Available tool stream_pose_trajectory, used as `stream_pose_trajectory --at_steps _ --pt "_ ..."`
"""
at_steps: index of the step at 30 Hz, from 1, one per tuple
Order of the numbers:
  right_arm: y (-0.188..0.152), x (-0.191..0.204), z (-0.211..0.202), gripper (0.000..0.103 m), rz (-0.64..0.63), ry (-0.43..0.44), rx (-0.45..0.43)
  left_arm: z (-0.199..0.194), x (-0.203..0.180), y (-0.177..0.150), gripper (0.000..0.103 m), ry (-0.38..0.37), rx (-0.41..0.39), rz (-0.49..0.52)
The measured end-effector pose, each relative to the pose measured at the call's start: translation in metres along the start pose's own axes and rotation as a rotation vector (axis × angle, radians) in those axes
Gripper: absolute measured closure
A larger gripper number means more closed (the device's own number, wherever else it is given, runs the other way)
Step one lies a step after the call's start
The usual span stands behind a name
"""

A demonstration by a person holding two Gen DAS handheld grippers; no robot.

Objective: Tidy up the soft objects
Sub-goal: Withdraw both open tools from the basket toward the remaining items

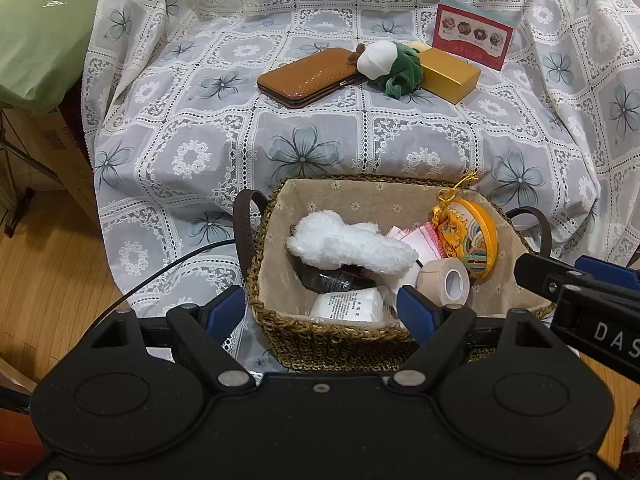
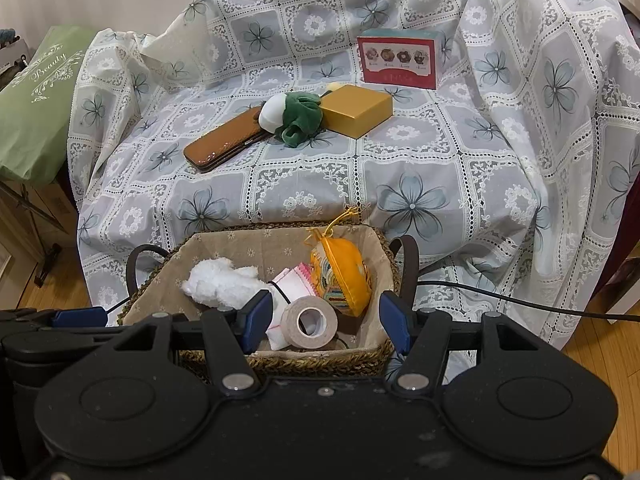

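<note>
A woven basket (image 1: 320, 344) with a linen lining sits at the front of a lace-covered armchair. In it lie a white fluffy plush (image 1: 344, 242), an orange embroidered pouch (image 1: 472, 236), a beige tape roll (image 1: 446, 280), a pink-edged cloth (image 1: 420, 238) and a white packet (image 1: 352, 306). Further back on the seat lies a green and white plush (image 1: 394, 64). My left gripper (image 1: 320, 312) hangs open over the basket's near left corner, holding nothing. My right gripper (image 2: 325, 320) is open above the basket's near edge (image 2: 312, 362), with the tape roll (image 2: 310, 322) below its gap, untouched.
A brown case (image 1: 308, 78), a gold box (image 1: 450, 74) and a red picture box (image 1: 472, 36) lie on the seat beside the plush. A green bag (image 1: 44, 28) stands at the left. Black cables run past the basket over the cloth. Wooden floor lies on both sides.
</note>
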State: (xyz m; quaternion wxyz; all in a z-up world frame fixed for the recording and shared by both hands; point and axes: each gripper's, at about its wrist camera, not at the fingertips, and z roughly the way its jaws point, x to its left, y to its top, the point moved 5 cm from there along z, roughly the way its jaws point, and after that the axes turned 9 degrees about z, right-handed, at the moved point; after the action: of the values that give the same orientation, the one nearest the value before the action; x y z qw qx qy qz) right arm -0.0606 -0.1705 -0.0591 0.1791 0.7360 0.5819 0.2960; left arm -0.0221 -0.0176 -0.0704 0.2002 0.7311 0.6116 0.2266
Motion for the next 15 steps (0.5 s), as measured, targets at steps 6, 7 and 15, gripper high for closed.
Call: stream_pose_trajectory --at_steps 6,7,15 --pt "-0.0026 -0.0012 0.0022 0.044 -0.01 0.0 0.001 -0.0002 0.0007 -0.0011 0.024 0.005 -0.006 0.003" --pt "-0.0029 -0.0013 0.0032 0.044 -0.011 0.002 0.003 0.0002 0.0009 -0.001 0.024 0.008 -0.006 0.006" --pt "0.0027 -0.001 0.0077 0.043 -0.03 -0.007 -0.015 0.0033 0.0022 0.0069 0.024 0.033 -0.012 0.017"
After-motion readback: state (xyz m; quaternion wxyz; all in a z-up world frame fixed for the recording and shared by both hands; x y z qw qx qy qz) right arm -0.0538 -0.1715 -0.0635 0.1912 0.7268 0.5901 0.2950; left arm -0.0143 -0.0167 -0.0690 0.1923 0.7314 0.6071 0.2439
